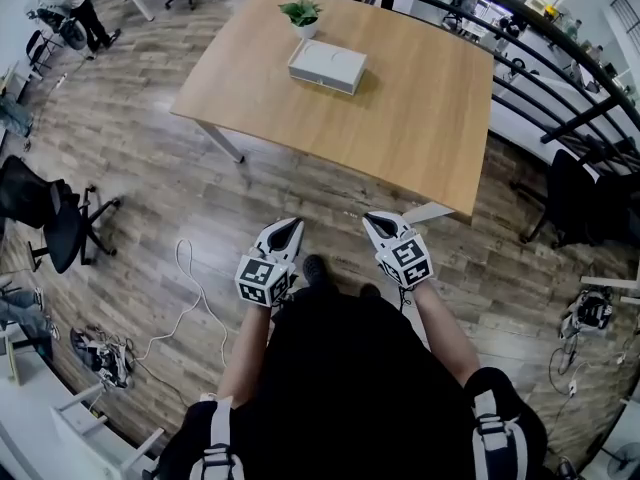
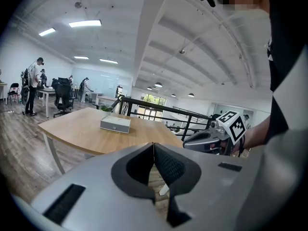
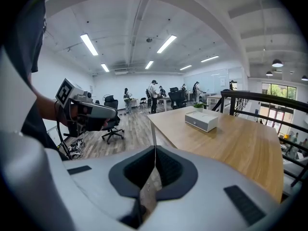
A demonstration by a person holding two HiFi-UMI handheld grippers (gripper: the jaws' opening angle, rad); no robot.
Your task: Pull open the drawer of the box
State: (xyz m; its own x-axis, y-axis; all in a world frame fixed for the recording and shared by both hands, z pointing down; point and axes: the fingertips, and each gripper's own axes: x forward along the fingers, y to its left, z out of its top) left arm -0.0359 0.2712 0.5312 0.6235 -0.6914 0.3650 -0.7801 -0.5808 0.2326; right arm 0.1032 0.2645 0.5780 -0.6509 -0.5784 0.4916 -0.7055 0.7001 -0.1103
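Observation:
A flat white box [image 1: 327,66] with a drawer lies on the far part of a wooden table [image 1: 420,118], next to a small potted plant [image 1: 303,14]. The box [image 2: 115,124] also shows in the left gripper view and the box [image 3: 201,120] in the right gripper view, well ahead of the jaws. My left gripper [image 1: 288,229] and right gripper [image 1: 377,224] hang side by side over the floor, short of the table's near edge. Both are shut with nothing between the jaws: left gripper [image 2: 153,150], right gripper [image 3: 154,154].
Black office chairs [image 1: 55,216] stand on the wooden floor at left, with a white cable [image 1: 185,303] and gear near them. A black railing [image 1: 560,78] runs behind the table at right. People [image 3: 154,96] stand at desks far off.

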